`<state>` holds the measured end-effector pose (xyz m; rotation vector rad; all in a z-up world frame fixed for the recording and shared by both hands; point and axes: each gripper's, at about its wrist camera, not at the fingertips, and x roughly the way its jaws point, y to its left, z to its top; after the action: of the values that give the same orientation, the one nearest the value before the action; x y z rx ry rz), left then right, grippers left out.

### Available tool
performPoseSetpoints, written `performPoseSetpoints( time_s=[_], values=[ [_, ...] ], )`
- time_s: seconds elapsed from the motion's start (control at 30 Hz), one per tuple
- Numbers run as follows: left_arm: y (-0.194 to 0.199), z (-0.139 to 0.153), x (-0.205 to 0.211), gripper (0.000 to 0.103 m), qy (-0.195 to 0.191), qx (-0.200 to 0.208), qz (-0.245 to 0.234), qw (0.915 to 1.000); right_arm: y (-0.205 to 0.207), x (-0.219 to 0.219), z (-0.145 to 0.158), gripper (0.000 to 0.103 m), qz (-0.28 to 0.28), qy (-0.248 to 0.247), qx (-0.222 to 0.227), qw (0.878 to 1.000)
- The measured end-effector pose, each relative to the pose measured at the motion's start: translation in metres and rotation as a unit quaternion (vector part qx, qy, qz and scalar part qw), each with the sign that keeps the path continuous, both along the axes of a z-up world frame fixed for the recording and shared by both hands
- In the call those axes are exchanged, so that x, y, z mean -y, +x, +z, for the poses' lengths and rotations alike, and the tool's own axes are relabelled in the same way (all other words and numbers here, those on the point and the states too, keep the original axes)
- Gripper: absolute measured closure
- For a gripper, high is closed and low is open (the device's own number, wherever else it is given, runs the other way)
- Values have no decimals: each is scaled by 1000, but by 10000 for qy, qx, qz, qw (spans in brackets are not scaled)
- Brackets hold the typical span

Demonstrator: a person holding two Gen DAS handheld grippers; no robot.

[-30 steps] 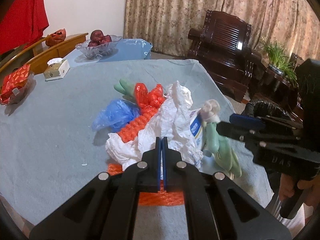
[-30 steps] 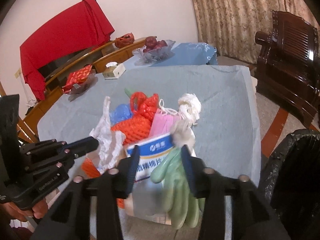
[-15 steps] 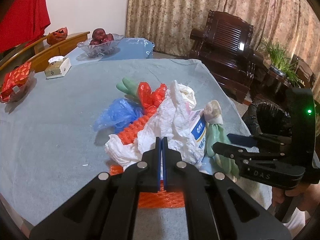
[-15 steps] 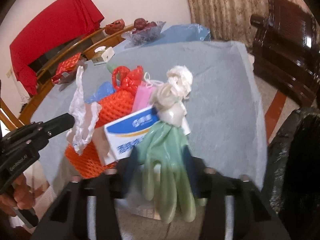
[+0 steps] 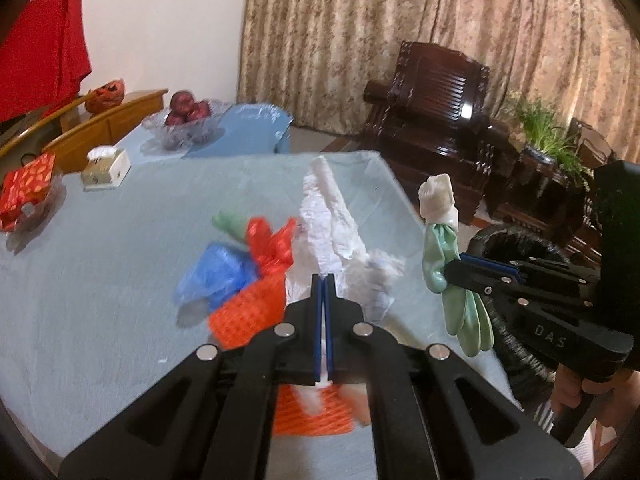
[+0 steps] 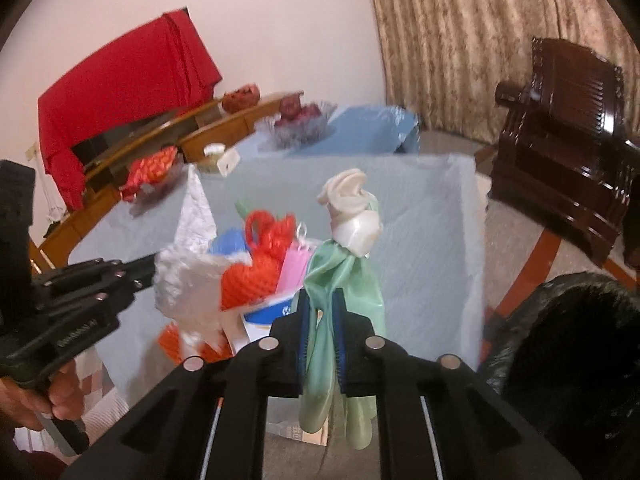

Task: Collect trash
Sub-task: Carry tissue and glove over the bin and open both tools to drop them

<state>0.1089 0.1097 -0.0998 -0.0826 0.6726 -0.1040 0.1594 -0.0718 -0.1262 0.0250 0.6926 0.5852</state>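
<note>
My left gripper is shut on a white plastic bag and holds it lifted above the trash pile. My right gripper is shut on a green rubber glove with a white knotted cuff, held up off the table; the glove also shows in the left wrist view. On the table lie an orange foam net, a red bag, a blue bag, a pink bag and a blue-white box.
A black-lined trash bin stands off the table's right edge. The grey-blue tablecloth carries a tissue box, a red gift box and a glass fruit bowl. A dark wooden armchair stands beyond.
My right gripper closed on the green glove and lifted it off the pile. My left gripper raised the white bag, which now stretches upward.
</note>
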Motion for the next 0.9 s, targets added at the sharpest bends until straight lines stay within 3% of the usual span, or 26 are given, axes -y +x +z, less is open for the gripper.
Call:
performPoseSetpoints(
  time_s=[0.47,0.9],
  values=[
    [8,24,97,102,-231,257,-1069,9937,-34,98,36,92,-1048,123,358,9938],
    [34,0,223,102,-286,140,-2250,9738,-57,224,4,92,-2448,-30,15,9696]
  ],
)
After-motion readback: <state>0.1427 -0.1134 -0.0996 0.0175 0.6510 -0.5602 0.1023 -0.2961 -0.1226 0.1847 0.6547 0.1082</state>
